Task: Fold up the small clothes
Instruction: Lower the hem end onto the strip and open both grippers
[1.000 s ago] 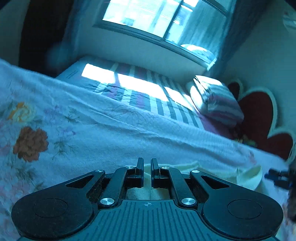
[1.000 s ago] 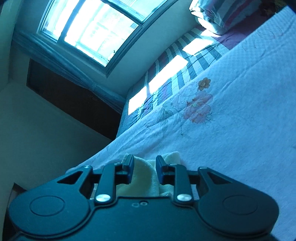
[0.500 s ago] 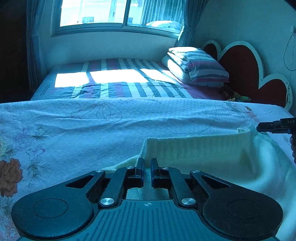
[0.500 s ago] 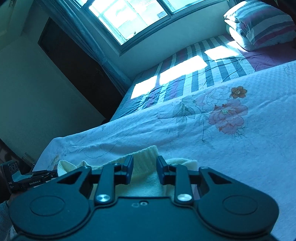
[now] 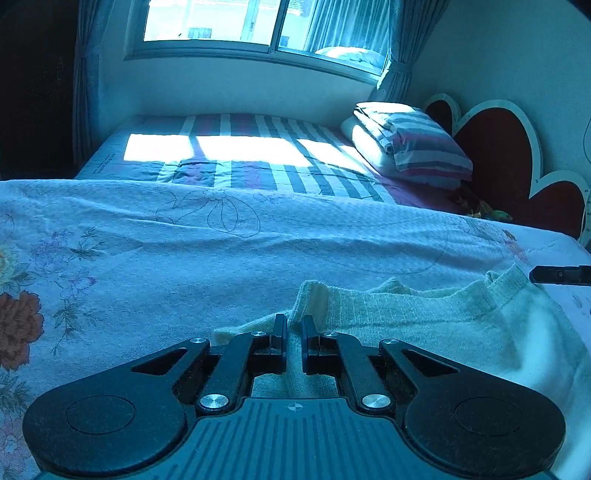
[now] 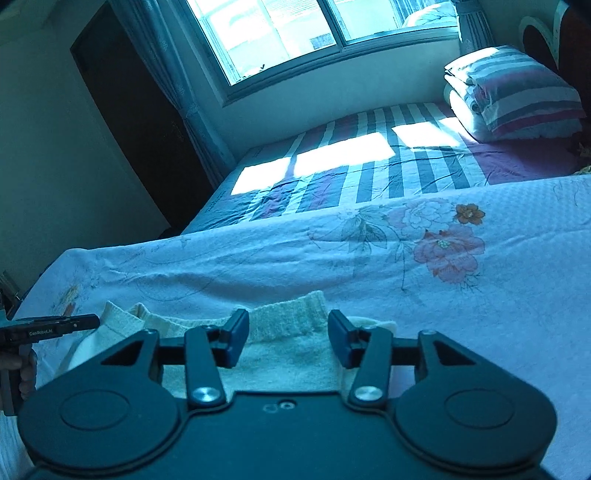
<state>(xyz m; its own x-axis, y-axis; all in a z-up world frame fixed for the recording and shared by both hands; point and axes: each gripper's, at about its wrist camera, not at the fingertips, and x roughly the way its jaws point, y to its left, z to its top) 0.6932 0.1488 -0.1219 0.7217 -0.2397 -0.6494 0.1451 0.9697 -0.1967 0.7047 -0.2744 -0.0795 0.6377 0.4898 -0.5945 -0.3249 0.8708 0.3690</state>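
Note:
A small cream knit garment (image 5: 424,314) lies spread across the floral bedspread (image 5: 184,266). My left gripper (image 5: 293,332) is shut on its near left edge, and a fold of the knit runs up between the pads. In the right wrist view the same garment (image 6: 288,354) lies under my right gripper (image 6: 288,332). Its jaws are opening; the ribbed edge sits in the gap, but neither pad presses on it. The right gripper's tip (image 5: 561,275) shows at the left view's right edge. The left gripper (image 6: 51,328) and a hand (image 6: 22,376) show at the right view's left edge.
Beyond the bedspread lies a striped sheet (image 5: 240,155) with sun patches, and a folded striped quilt (image 5: 413,147) sits on it. A red heart-shaped headboard (image 5: 498,147) stands at the right. A window (image 5: 221,22) is behind, and a dark doorway (image 6: 140,110) at the left.
Both views have rolled level. The garment, bunched a second ago, now lies stretched out between the two grippers. The right jaws have spread wide off the cloth; the left jaws stay closed on it.

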